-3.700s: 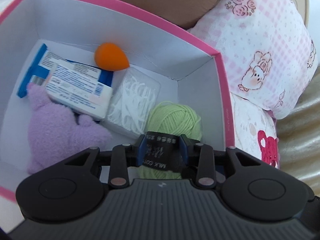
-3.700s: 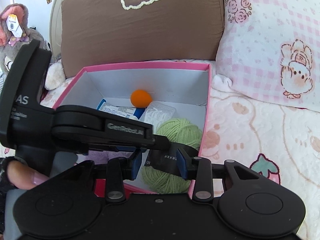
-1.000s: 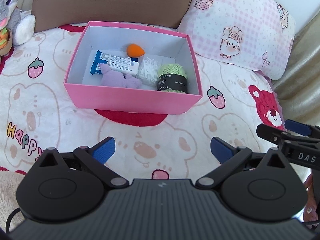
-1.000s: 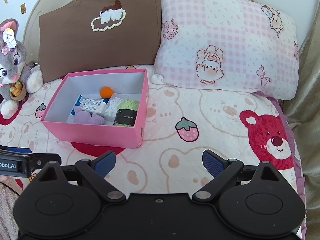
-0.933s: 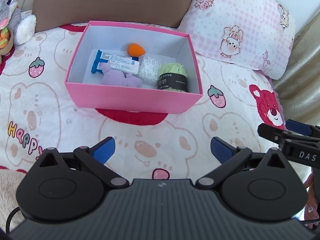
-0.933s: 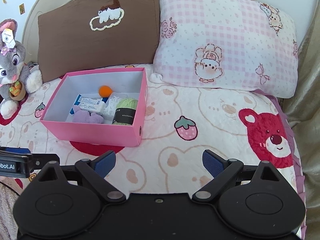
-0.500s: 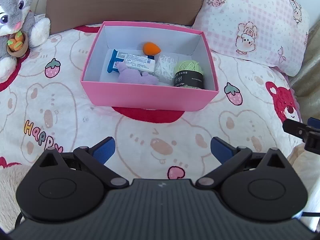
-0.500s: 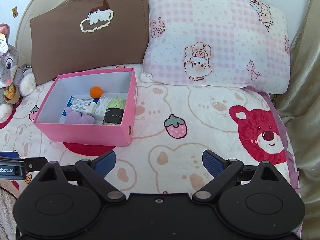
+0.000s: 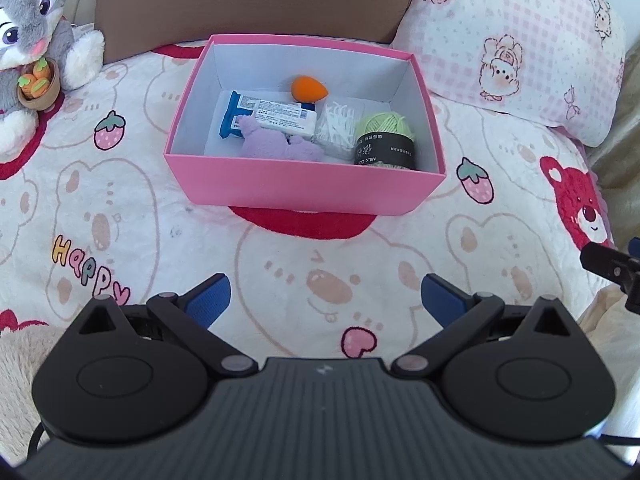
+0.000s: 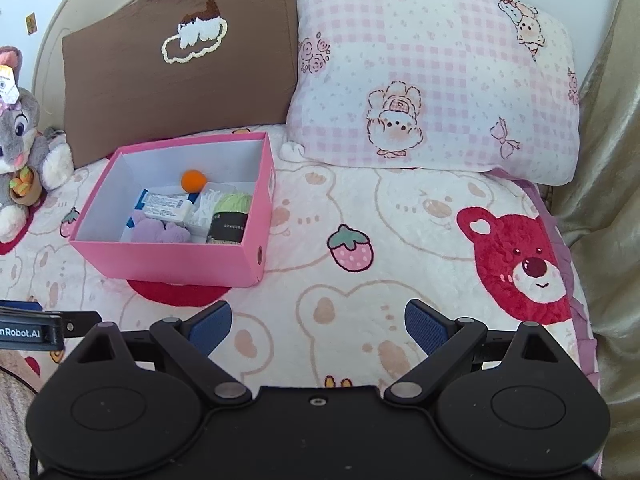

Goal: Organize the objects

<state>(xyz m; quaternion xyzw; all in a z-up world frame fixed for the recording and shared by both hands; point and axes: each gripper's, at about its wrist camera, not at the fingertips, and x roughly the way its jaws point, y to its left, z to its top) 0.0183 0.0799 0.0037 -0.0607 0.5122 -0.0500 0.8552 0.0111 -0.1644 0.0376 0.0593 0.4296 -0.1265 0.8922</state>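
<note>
Yarn (image 9: 385,141) now sits in the box (image 9: 304,190) at 12 o'clock | your left gripper (image 9: 325,295) and right gripper (image 10: 318,322) have backed away, fingers apart, empty | sorting looks finished

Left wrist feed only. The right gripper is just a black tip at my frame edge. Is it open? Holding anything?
Observer: The right gripper is open, blue pads wide apart, nothing between them.
Operator: I only see the front of the pink cardboard box. Anything on its right outer wall?
Observer: A small round hole, low on that wall near the front corner.
Operator: The brown pillow is cropped for me. Plain?
Observer: No, it carries a white embroidered cloud patch with a cream outline.
</note>
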